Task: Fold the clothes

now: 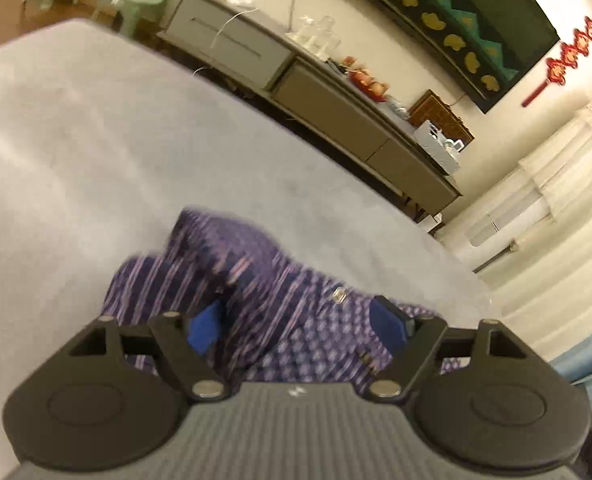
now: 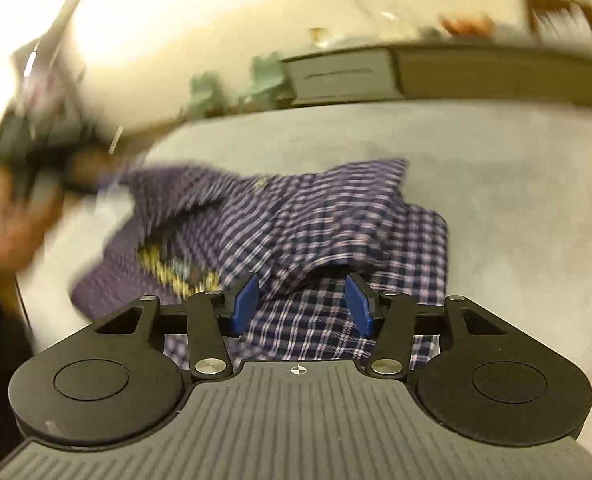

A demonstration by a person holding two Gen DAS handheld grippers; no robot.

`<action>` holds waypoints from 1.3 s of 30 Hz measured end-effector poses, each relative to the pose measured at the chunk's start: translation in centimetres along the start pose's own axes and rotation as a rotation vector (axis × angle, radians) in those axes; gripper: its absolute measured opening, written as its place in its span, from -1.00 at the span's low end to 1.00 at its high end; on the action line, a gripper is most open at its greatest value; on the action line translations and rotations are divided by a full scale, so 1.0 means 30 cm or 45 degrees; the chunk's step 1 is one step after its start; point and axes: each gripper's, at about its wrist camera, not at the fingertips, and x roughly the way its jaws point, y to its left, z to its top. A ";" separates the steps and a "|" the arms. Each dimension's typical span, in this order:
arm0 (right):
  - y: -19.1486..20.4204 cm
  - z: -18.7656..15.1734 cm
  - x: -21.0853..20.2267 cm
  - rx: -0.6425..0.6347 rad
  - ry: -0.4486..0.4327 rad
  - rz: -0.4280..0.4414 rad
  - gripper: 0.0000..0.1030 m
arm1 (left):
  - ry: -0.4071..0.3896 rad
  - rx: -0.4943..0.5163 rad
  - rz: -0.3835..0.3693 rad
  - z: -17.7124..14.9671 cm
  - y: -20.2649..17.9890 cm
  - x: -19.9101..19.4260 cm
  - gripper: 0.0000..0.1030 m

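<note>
Right wrist view: right tongs (image 2: 302, 302) gaped wide over the plaid shirt (image 2: 336, 220); left tongs (image 1: 296, 330) likewise spread, gripping nothing.

Crumpled plaid shirt (image 2: 316, 220) mid-bed, bare grey bedspread (image 1: 95, 140) around it, cabinet (image 1: 328, 108) beyond

Pale grey bed surface (image 2: 496, 168), smooth and broad, its far edge running toward a low cabinet. A purple-and-white checked shirt (image 2: 336, 216) lies crumpled directly on it, bunched in loose folds, one part spreading toward 9 o'clock. In the left wrist view the same shirt (image 1: 231, 264) sits at 6 o'clock on the grey surface (image 1: 95, 140)
</note>
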 end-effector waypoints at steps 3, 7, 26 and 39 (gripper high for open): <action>-0.082 0.033 0.034 0.228 0.018 0.074 0.03 | 0.055 -0.066 0.047 -0.036 0.074 0.050 0.51; -0.117 0.092 0.144 0.360 0.050 0.118 0.03 | 0.003 -0.056 0.048 0.007 0.089 0.083 0.50; -0.091 -0.130 -0.014 0.486 0.090 0.036 -1.00 | 0.189 0.110 0.003 -0.121 0.200 -0.046 -0.96; -0.091 -0.069 -0.038 0.454 -0.046 0.054 -0.80 | 0.040 0.200 0.002 -0.151 0.198 -0.147 -0.24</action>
